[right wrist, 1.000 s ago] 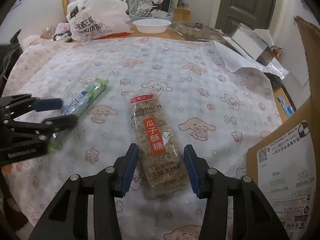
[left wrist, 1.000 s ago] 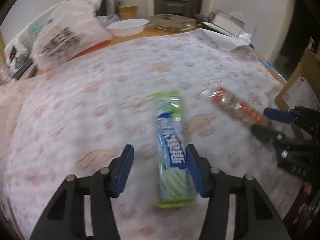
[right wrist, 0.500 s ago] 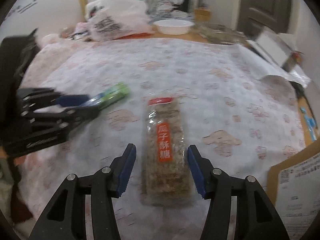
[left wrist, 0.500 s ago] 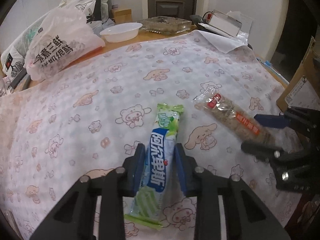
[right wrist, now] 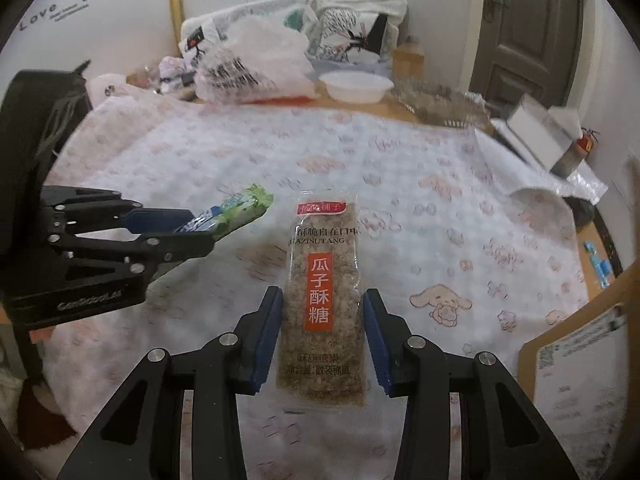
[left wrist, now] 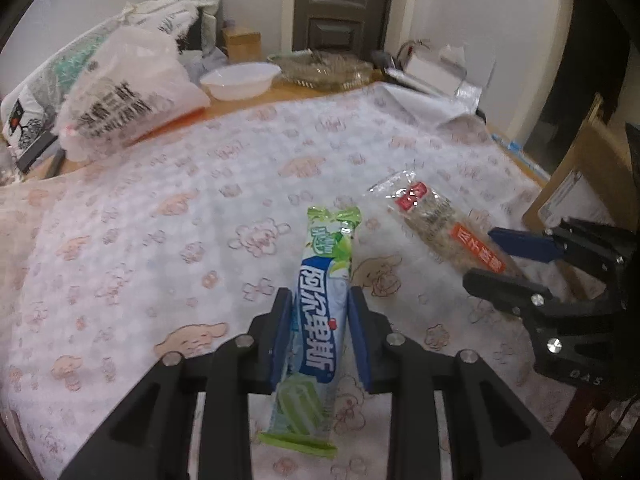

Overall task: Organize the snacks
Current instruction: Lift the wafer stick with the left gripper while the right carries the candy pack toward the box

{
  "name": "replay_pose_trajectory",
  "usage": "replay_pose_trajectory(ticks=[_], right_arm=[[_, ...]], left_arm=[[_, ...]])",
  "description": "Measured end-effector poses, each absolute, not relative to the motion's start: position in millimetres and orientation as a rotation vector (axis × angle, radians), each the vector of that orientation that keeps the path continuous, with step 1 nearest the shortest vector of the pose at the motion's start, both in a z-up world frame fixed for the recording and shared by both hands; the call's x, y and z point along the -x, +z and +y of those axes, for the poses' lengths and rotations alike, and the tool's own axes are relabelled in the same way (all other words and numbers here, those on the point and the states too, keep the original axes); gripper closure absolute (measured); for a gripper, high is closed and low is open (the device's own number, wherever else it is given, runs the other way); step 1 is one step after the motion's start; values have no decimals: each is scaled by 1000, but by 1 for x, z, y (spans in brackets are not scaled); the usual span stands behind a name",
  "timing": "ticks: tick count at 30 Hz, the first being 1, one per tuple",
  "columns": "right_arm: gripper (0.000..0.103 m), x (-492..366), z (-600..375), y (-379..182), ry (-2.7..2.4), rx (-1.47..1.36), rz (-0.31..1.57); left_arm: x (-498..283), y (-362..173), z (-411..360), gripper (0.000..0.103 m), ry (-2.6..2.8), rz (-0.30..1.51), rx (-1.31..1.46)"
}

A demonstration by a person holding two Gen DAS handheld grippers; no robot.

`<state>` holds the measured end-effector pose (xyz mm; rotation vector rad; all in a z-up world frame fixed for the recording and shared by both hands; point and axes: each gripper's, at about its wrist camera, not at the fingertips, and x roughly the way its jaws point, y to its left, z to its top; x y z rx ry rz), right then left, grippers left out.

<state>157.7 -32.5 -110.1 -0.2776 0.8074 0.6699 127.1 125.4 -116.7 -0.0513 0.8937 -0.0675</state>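
Clamping the green candy pack [left wrist: 320,312], the left gripper [left wrist: 318,330] is holding; the right gripper [right wrist: 322,330] jaws, just closing, are bracketing the seed brittle bar [right wrist: 324,300], contact unclear.

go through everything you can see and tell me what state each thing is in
left claw: shut on the green candy pack
right claw: jaws just closing, pads at the seed brittle bar's edges
white bowl: upright, looks empty
door: closed

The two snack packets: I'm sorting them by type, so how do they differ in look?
The green-and-blue candy packet is narrow and opaque; the seed brittle packet is wider, flatter and clear with an orange label. The candy's wrapper ends are crimped and flared; the brittle's are flat. Both lie lengthwise between a hand-held gripper's fingers above the patterned cloth.
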Motion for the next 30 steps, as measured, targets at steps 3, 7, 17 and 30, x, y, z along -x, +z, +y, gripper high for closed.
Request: replay_pose_trajectory(ticks=[3,7,17,30], right_arm=[[67,-142,-33,-90,694,258,763],[67,-116,-33,-58,727,253,689],[67,-72,-87,19,697,202,499],[67,-97,-248,26,484,52,483]], left_arm=[[-110,-99,128,78,-51,854,55],[-84,-68,127,78,-31,786,47],[-48,14,82,78,-45,635,4],[-103,56,-68,78,-264,615,-91]])
